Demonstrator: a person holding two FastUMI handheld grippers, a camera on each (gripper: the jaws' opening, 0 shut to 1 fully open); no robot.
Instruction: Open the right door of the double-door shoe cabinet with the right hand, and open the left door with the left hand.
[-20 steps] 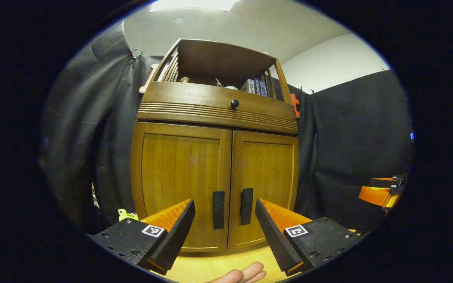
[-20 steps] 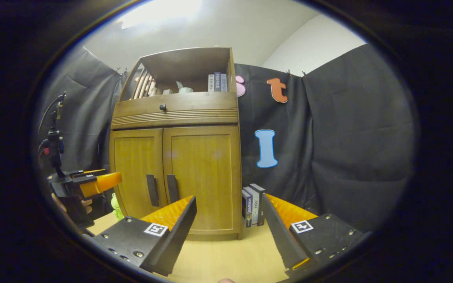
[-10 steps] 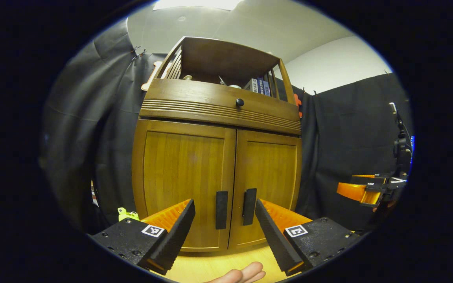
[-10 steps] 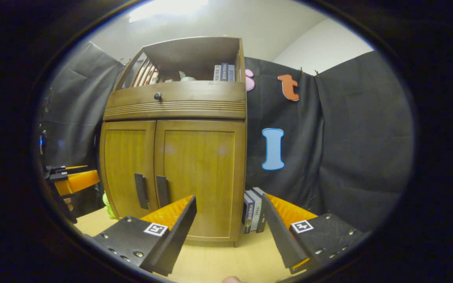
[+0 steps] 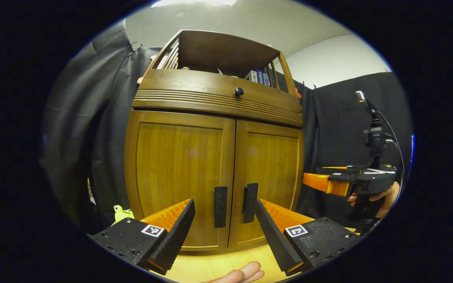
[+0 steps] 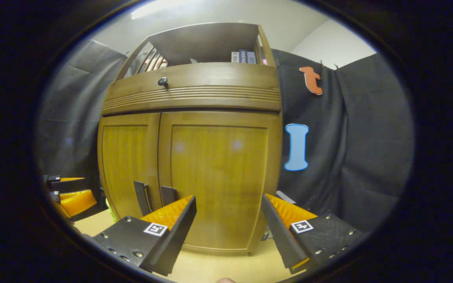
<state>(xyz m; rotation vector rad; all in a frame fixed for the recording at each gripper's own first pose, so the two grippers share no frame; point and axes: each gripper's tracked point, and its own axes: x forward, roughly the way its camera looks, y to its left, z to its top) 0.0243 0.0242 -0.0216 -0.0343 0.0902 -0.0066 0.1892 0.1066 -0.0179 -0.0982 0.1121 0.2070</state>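
A brown wooden shoe cabinet (image 5: 210, 129) stands on the light table with both doors closed. The left door (image 5: 175, 173) and right door (image 5: 269, 173) each carry a black vertical handle, the left handle (image 5: 220, 206) and the right handle (image 5: 249, 197), side by side at the middle seam. My left gripper (image 5: 224, 230) is open just in front of the handles, touching nothing. My right gripper (image 6: 228, 232) is open, close to the right door (image 6: 218, 181), with the right handle (image 6: 168, 194) just left of its left finger. In the left gripper view the right gripper (image 5: 328, 184) hovers beside the cabinet's right side.
A drawer with a black knob (image 5: 239, 92) sits above the doors, and an open shelf with books (image 5: 258, 76) tops the cabinet. A small green toy (image 5: 121, 214) stands left of the cabinet. Black cloth hangs behind. A hand (image 5: 380, 196) holds the right gripper.
Both grippers have moved closer to the cabinet. The right gripper has advanced toward the right door, hiding the books beside the cabinet. Both doors stay closed.
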